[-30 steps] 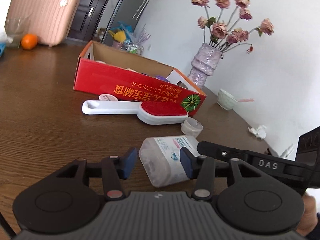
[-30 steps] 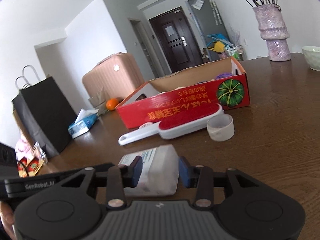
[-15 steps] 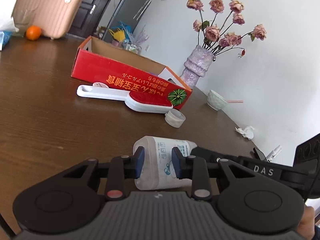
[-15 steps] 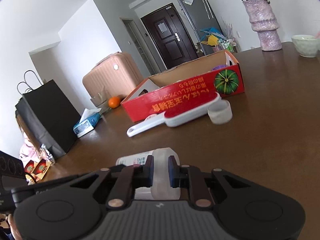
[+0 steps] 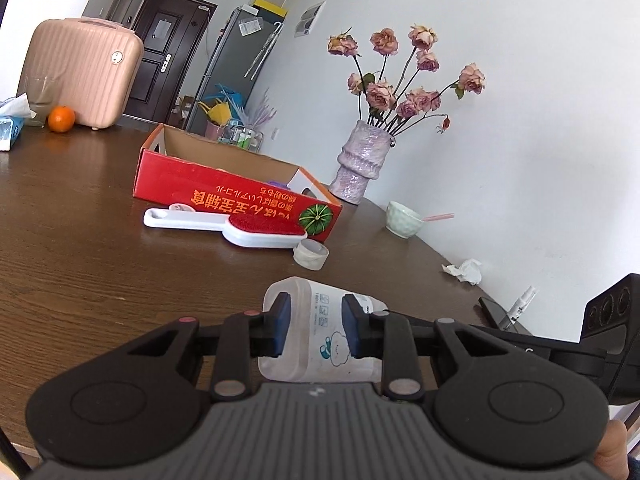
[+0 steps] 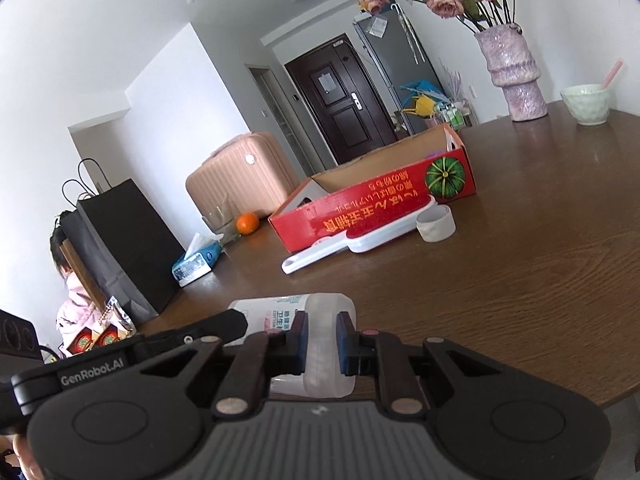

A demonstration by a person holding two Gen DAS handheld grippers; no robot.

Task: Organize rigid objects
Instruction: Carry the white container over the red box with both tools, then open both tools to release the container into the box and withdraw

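Note:
A translucent plastic container (image 5: pixel 320 344) with a printed label lies on its side, held at both ends just above the brown table (image 5: pixel 100 264). My left gripper (image 5: pixel 316 314) has its jaws closing, with the blue pads pressed on the container's body. My right gripper (image 6: pixel 322 330) is shut on the container's (image 6: pixel 276 310) ribbed end. A red cardboard box (image 5: pixel 236 196) stands open farther back. A white lint brush (image 5: pixel 240 230) with a red pad and a tape roll (image 5: pixel 311 254) lie in front of it.
A purple vase (image 5: pixel 362 160) of dried roses, a pale bowl (image 5: pixel 402 218) and a crumpled tissue (image 5: pixel 464 270) sit at the right. An orange (image 5: pixel 61 119), a tissue pack (image 6: pixel 196 264) and a black paper bag (image 6: pixel 120 240) are at the left. A person (image 6: pixel 76 300) sits beyond the bag.
Both grippers have shut on the container, which lay loose between open jaws before. They have drawn back from the red box with it and risen a little.

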